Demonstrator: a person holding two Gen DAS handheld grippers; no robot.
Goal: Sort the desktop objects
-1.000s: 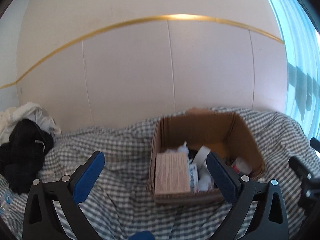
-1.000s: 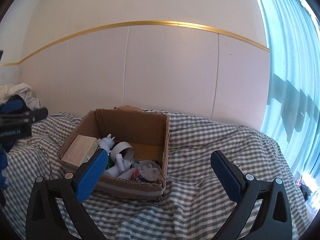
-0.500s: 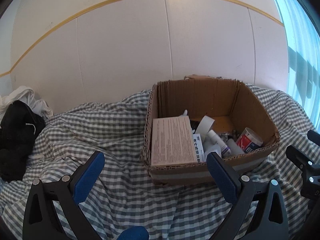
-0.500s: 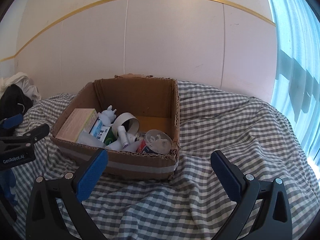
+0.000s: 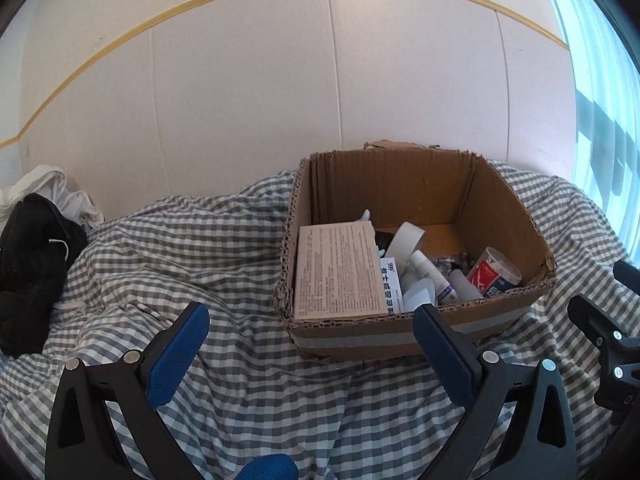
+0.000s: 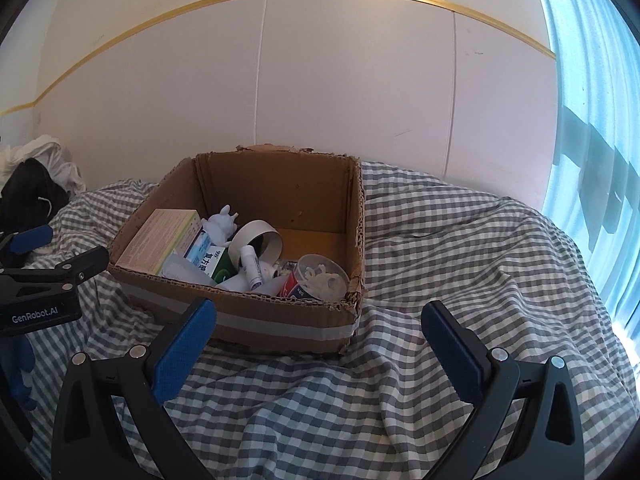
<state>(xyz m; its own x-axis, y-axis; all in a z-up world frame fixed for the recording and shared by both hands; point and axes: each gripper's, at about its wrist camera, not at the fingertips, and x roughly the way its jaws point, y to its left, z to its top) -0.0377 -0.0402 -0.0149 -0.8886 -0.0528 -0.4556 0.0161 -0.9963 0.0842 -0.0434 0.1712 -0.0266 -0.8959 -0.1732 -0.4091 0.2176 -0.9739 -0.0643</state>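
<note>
Your left gripper (image 5: 306, 334) and right gripper (image 6: 318, 336) both hang with fingers wide apart, holding nothing. The box (image 6: 280, 330) sits on the checked cloth (image 6: 460, 248) just ahead, with a tape roll (image 6: 260, 238) and cup (image 6: 318, 278) inside.

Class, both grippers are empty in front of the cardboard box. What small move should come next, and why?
Probably ease the right gripper forward and down over the cardboard box toward the red cup at its near right corner. Both grippers are open and empty, and the left gripper sits short of the box too.
</note>
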